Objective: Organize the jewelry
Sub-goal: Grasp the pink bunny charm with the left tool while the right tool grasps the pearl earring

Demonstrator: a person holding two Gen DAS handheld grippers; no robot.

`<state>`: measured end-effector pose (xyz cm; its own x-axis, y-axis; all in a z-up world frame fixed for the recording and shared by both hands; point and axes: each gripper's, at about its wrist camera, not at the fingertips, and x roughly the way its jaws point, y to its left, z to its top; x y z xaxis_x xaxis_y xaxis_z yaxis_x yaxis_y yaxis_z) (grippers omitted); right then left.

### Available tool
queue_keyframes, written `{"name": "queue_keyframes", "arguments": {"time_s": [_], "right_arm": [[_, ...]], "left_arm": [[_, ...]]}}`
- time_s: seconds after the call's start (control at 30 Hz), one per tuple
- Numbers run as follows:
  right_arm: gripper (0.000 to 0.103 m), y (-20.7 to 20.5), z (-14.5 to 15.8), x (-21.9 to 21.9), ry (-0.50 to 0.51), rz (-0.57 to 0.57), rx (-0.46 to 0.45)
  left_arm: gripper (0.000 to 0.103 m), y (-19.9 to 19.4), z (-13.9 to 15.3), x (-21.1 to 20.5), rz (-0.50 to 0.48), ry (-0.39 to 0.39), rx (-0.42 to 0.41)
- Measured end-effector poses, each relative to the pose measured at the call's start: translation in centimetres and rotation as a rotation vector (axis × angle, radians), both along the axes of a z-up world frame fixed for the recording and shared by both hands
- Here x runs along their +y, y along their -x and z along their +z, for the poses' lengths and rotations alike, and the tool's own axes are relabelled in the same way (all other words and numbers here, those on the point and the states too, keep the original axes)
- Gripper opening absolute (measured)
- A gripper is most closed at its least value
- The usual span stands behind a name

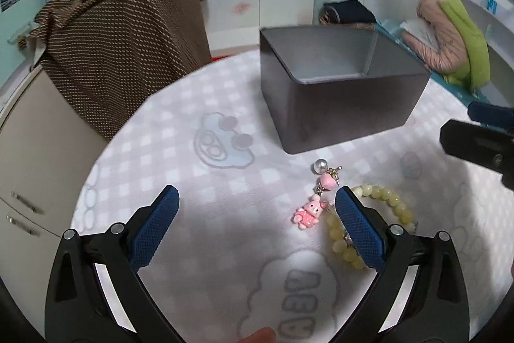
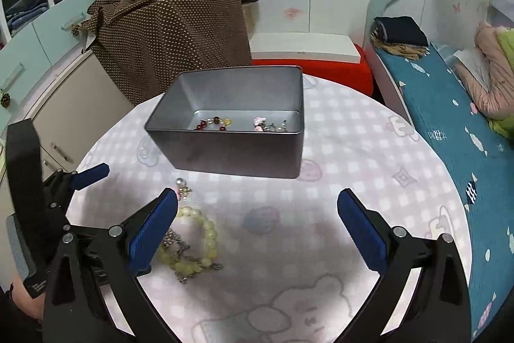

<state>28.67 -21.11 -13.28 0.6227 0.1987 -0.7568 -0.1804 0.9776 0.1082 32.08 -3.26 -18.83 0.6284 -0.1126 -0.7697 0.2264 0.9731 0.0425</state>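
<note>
A grey metal box (image 1: 340, 105) stands open on the round table; in the right wrist view the box (image 2: 231, 153) holds a red bead bracelet (image 2: 213, 122) and small pink and silver pieces (image 2: 268, 125). A pink bunny charm with a pearl (image 1: 310, 208) and a pale yellow bead bracelet (image 1: 390, 198) lie in front of the box. My left gripper (image 1: 257, 198) is open and empty above the table, its right finger over the yellow bracelet. My right gripper (image 2: 257, 200) is open and empty; the yellow bracelet (image 2: 199, 243) lies by its left finger.
The table wears a pink checked cloth (image 2: 353, 150). A brown dotted fabric covers a cabinet (image 1: 122, 47) behind on the left. A bed with a teal sheet (image 2: 449, 124) runs along the right. A red stool with a white board (image 2: 308, 60) stands behind the table.
</note>
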Motion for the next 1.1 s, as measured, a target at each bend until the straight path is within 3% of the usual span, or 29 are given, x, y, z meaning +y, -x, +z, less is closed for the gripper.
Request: {"name": "queue_keyframes", "arguments": {"time_s": [0.1,0.17,0.3,0.47,0.53,0.7,0.73,0.77,0.87,0.9,1.1], "right_arm": [[0.096,-0.2,-0.3,-0.1,-0.002,0.002,0.006],[0.096,-0.3,-0.4,0.0,-0.004,0.006,0.012],[0.096,-0.6,-0.7,0.3,-0.005,0.019,0.019],[0.096,-1.4,-1.4,2.0,0.007,0.056,0.035],[0.096,-2.0,-1.9,2.9,0.01,0.076,0.04],[0.096,-2.9,-2.5,4.0,0.008,0.08,0.051],[0.096,-2.9,-2.6,4.1,0.009,0.08,0.051],[0.096,-2.9,-2.6,4.2,0.012,0.08,0.051],[0.095,-3.2,-3.1,4.4,0.03,0.079,0.058],[0.095,-3.2,-3.3,4.4,0.033,0.075,0.06],[0.092,-3.4,-3.5,4.2,0.02,0.056,0.05]], "left_arm": [[0.096,-0.7,-0.5,-0.3,0.006,0.001,0.019],[0.08,-1.1,-0.9,0.0,0.02,0.026,0.047],[0.067,-0.9,-0.9,0.1,0.009,0.03,0.039],[0.036,-0.4,-0.6,1.0,0.023,0.047,0.032],[0.03,-0.5,-0.4,1.7,0.032,0.076,0.037],[0.03,-0.8,-0.2,2.1,0.026,0.08,0.037],[0.041,-1.0,-0.3,1.9,0.019,0.072,0.034],[0.058,-0.9,-0.3,1.8,0.017,0.068,0.029],[0.06,-1.3,-0.5,1.7,0.003,0.071,0.034],[0.059,-1.4,-0.4,1.7,0.001,0.078,0.03],[0.024,-1.8,-0.3,2.5,-0.011,0.084,0.029]]}}
